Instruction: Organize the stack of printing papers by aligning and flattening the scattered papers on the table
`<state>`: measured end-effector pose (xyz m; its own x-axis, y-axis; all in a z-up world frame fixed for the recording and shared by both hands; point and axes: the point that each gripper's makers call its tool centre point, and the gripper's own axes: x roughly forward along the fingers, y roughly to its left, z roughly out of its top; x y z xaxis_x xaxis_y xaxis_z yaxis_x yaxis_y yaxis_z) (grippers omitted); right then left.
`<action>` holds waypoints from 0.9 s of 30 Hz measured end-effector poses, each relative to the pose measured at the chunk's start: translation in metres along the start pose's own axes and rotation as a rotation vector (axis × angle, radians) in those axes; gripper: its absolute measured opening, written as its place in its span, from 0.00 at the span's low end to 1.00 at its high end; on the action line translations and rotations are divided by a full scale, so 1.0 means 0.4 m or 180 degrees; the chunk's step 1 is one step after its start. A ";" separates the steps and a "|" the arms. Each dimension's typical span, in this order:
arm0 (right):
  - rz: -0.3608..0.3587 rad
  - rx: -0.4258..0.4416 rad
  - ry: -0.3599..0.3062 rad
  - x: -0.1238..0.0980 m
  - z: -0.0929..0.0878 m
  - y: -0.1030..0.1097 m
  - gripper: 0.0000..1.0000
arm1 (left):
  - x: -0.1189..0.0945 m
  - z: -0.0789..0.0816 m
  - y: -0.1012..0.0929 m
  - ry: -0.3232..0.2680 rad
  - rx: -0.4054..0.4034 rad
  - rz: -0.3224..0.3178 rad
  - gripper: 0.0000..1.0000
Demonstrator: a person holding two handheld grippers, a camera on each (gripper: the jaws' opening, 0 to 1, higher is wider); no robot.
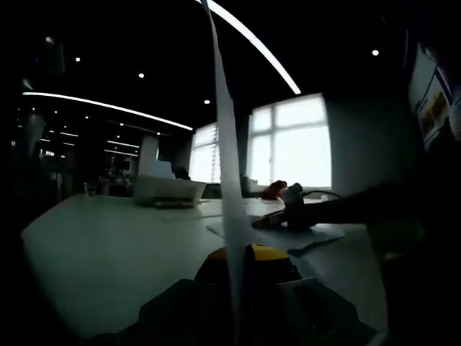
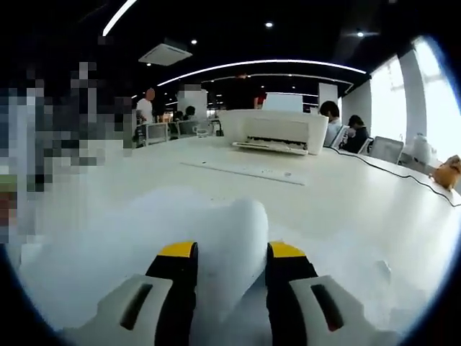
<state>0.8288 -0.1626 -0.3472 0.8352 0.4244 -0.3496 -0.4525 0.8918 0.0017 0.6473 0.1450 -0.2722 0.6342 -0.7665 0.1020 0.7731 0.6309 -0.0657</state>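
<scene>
Printer (image 2: 274, 131) – cable (image 2: 382, 167) – windows (image 1: 292, 142).

A wide white surface (image 2: 346, 209) carries a white printer (image 2: 277, 131), a flat sheet (image 2: 241, 171) before it, and a dark cable (image 2: 392, 171).
</scene>
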 end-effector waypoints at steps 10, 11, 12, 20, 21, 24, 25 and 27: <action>0.0171 -0.0058 -0.0011 0.026 0.008 0.006 0.13 | -0.002 0.003 0.002 0.0003 0.0002 -0.0003 0.06; 0.0193 -0.0074 -0.0012 0.029 0.009 0.007 0.11 | -0.002 0.003 0.002 0.0002 0.0001 -0.0004 0.06; 0.0236 -0.0130 -0.0022 0.033 0.011 0.012 0.09 | -0.003 0.004 0.002 0.0001 0.0001 -0.0004 0.06; 0.0431 -0.0265 -0.0042 0.041 0.012 0.021 0.08 | -0.004 0.001 0.002 0.0033 0.0021 -0.0009 0.06; 0.0431 -0.0254 -0.0040 0.043 0.013 0.018 0.07 | -0.005 0.001 0.002 0.0034 0.0023 -0.0008 0.06; 0.0437 -0.0233 -0.0031 0.045 0.013 0.017 0.04 | -0.006 0.002 0.003 0.0028 0.0016 -0.0003 0.06; 0.0457 -0.0240 -0.0031 0.045 0.013 0.021 0.02 | -0.007 0.002 0.003 0.0029 0.0016 -0.0003 0.06; 0.0494 -0.0217 -0.0019 0.044 0.012 0.023 0.00 | -0.007 0.001 0.003 0.0033 0.0017 -0.0003 0.06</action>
<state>0.8409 -0.1463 -0.3486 0.7554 0.5574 -0.3445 -0.5962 0.8028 -0.0083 0.6464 0.1478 -0.2721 0.6336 -0.7682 0.0919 0.7736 0.6309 -0.0602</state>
